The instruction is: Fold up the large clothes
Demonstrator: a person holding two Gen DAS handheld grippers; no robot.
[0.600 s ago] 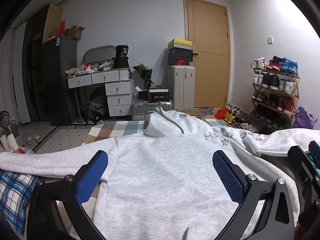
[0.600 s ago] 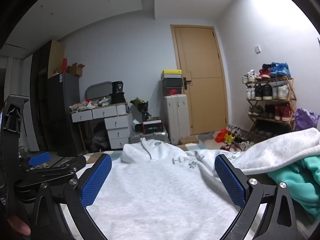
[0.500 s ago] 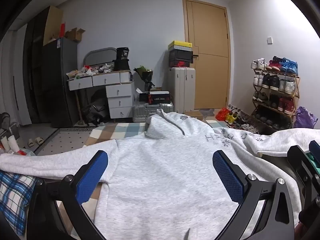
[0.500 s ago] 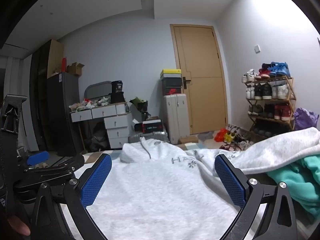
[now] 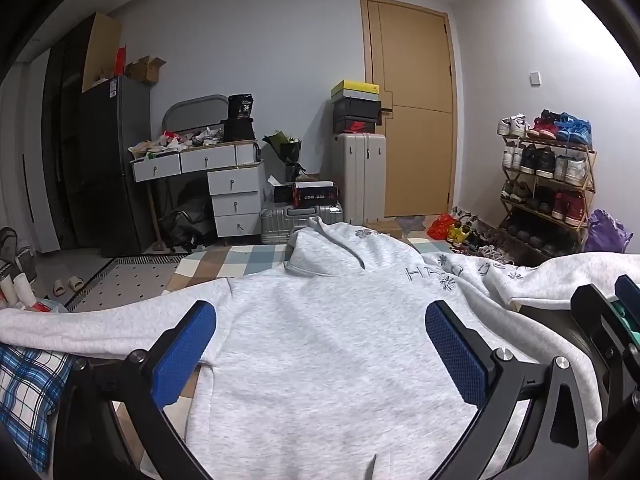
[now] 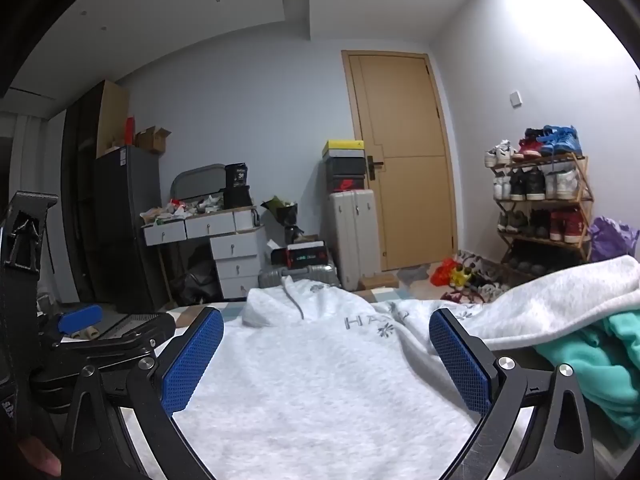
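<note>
A light grey hoodie (image 5: pixel 332 344) lies spread flat, hood at the far end, one sleeve stretched to the left (image 5: pixel 80 322) and the other to the right (image 5: pixel 560 276). It also shows in the right wrist view (image 6: pixel 320 380). My left gripper (image 5: pixel 320 352) is open and empty, hovering over the hoodie's body near its hem. My right gripper (image 6: pixel 326 354) is open and empty over the hoodie's right half. The left gripper's blue pad (image 6: pixel 80 318) shows at the left of the right wrist view.
A blue plaid cloth (image 5: pixel 24 392) lies under the left sleeve. A teal garment (image 6: pixel 592 360) lies at the right beside the right sleeve. Beyond are a checked rug (image 5: pixel 248 260), drawers (image 5: pixel 236 196), suitcases (image 5: pixel 360 176), a door and a shoe rack (image 5: pixel 548 192).
Both grippers have shifted slightly; the view of the hoodie has barely moved. Both stay open and empty.
</note>
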